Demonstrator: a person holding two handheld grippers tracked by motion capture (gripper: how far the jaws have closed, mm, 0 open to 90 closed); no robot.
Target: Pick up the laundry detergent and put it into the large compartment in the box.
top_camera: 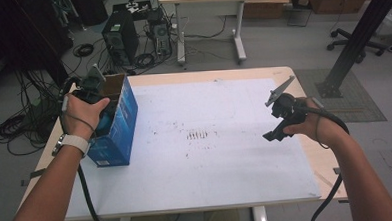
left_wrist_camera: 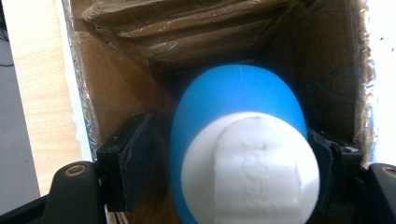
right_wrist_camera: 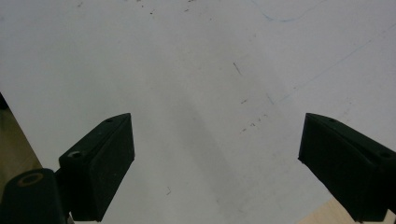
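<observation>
White-covered table (top_camera: 211, 165), cabled office floor beyond. Left gripper (left_wrist_camera: 229, 154), jaws parted, straddles blue-and-white object (left_wrist_camera: 238, 140) inside the box (top_camera: 119, 129); right gripper (right_wrist_camera: 215, 168) gapes empty.

The blue egg-shaped thing (left_wrist_camera: 238, 107) with a white cap (left_wrist_camera: 250, 170) sits between the pads of my left tool (left_wrist_camera: 233, 163), down inside the open cardboard box (top_camera: 118, 119), blue outside, brown inside, standing at the counter's left edge

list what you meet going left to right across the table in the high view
left tool at the box's open top → blue cardboard box → white mat → smudged dark marks on the mat → right tool held over the mat's right side
</observation>
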